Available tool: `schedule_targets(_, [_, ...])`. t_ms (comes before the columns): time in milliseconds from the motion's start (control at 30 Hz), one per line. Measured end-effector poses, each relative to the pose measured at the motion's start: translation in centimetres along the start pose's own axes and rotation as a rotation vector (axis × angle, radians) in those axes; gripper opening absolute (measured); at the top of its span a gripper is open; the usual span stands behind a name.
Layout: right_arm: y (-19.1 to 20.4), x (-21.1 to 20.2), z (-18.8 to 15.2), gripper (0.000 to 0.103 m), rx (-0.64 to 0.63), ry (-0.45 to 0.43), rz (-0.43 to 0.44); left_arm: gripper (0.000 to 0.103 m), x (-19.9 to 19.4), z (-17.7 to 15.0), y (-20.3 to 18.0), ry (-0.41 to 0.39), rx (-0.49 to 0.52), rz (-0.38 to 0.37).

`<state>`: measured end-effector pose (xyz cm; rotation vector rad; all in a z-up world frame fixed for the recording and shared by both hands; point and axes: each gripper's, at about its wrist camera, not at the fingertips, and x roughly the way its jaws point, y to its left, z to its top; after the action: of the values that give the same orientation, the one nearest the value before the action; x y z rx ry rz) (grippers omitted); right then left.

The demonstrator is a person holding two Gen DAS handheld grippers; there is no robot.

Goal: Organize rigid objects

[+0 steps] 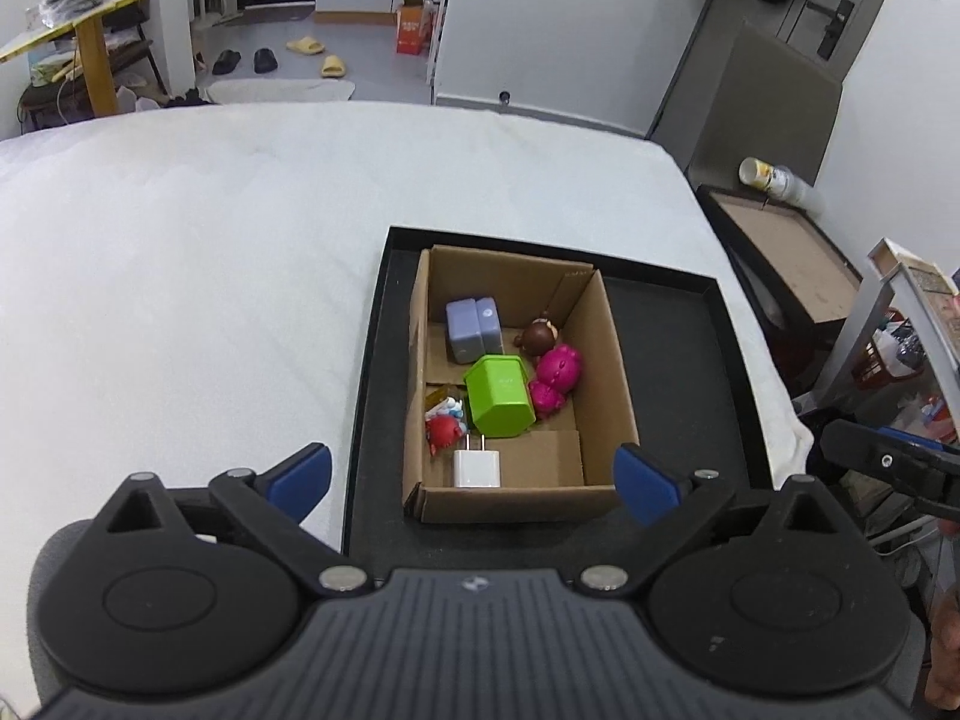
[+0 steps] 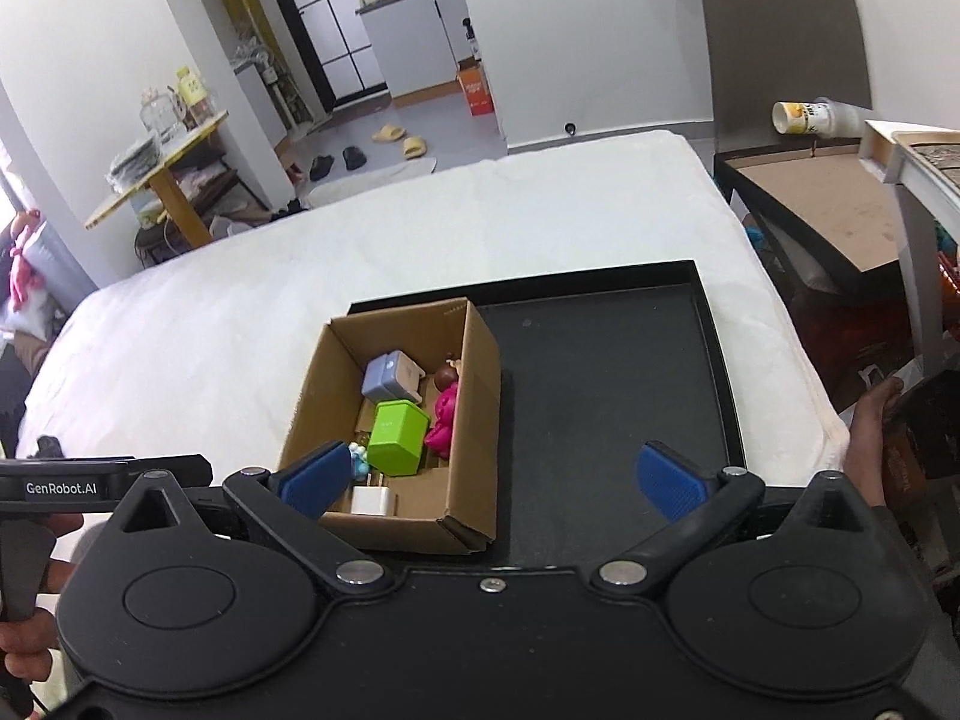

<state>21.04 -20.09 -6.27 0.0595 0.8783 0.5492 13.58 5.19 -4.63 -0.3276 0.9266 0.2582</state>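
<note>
Red toy (image 1: 443, 432) in left view, hidden in right view

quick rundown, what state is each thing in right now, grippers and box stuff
left gripper: open, empty
right gripper: open, empty
cardboard box: open-topped, on the black tray
black tray: on the white bed, right half bare
green block: in the box, tilted
white charger: in the box, prongs pointing away
pink toy: in the box, lying down
</note>
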Motion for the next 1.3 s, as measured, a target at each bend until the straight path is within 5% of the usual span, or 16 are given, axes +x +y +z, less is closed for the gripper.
schedule_targets(467, [-0.4,-4.3,-1.0,0.103,0.083,-0.054,-0.014,0.102,-4.9,-1.2,-0.1,-0.049,0.016,-0.038])
schedule_targets(1300, [3.1,-12.2,-3.9,0.103,0.02,-0.18,0.024,0.102,-13.9,-5.7,-0.7,-0.178,0.038,-0.053])
